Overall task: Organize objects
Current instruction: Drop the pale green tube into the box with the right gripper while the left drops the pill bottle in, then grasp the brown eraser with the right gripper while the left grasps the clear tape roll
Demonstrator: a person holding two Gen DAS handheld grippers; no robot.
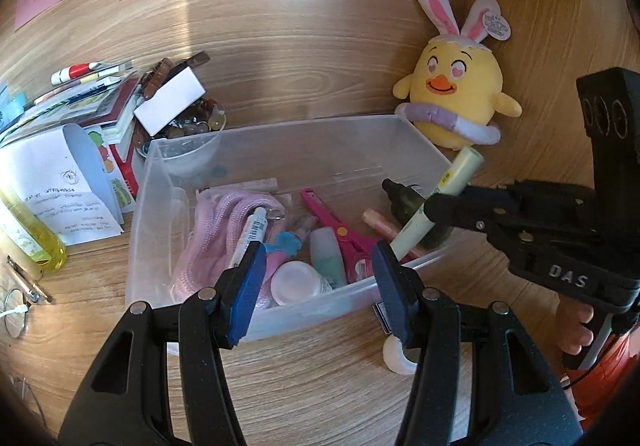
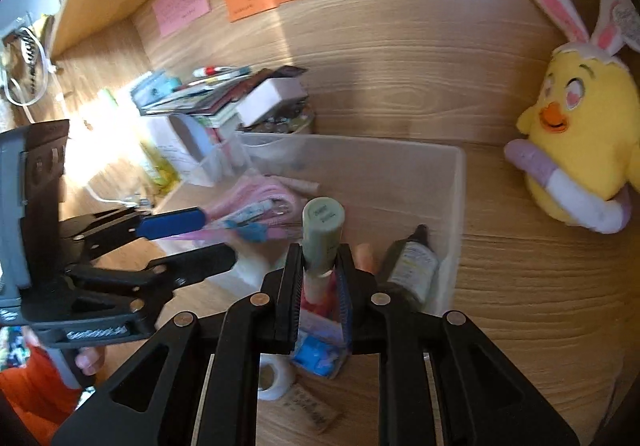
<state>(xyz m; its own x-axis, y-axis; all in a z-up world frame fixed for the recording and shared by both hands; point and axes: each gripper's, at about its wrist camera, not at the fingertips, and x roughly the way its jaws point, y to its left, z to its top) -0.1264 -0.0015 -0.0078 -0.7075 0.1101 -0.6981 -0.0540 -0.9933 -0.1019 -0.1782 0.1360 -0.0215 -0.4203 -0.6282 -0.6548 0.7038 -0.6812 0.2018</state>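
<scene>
A clear plastic bin (image 1: 280,138) stands on the wooden desk and holds a pink rope (image 1: 208,246), pink scissors (image 1: 340,230), a dark dropper bottle (image 1: 404,202) and small tubes. My right gripper (image 1: 430,208) is shut on a pale green marker (image 1: 448,190) and holds it tilted over the bin's right side; the marker also shows in the right wrist view (image 2: 322,234). My left gripper (image 1: 316,286) is open and empty above the bin's near wall, and it shows in the right wrist view (image 2: 200,238).
A yellow chick plush (image 1: 456,98) leans on the back wall, right of the bin. A pile of books, cards and a bowl of beads (image 1: 188,126) sits to the left. A white tape roll (image 1: 398,358) lies in front of the bin. A yellow bottle (image 1: 28,234) lies far left.
</scene>
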